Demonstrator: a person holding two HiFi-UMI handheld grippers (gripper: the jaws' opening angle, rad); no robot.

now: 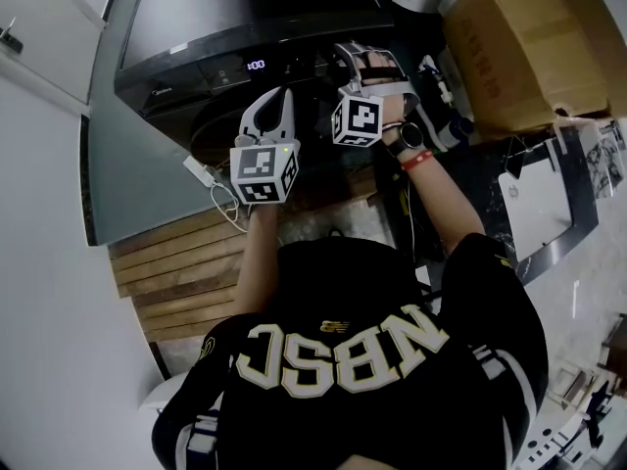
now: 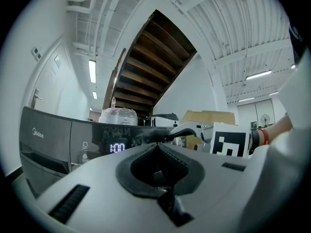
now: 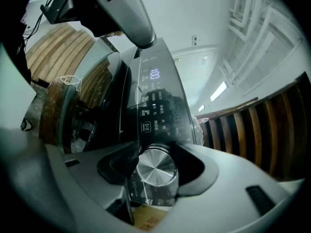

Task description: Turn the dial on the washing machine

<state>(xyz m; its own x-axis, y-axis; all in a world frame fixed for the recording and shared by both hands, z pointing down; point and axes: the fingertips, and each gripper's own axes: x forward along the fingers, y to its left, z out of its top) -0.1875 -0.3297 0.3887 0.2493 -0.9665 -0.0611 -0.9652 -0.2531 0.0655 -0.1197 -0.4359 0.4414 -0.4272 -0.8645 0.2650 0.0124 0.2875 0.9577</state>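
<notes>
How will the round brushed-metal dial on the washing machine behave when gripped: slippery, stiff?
The round brushed-metal dial looks smooth and shiny, so a grip may slip. Apparently solid metal, probably rigid. Mounted on the dark glossy control panel, it likely only rotates.

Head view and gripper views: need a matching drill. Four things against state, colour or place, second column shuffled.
1. dial
2. display
3. left gripper
4. box

A. jaws together, nothing between them
B. brown, right of the machine in the head view
C. between the jaws of the right gripper
D. reads 1:00

Pairs: 1-C, 2-D, 3-A, 4-B
</notes>
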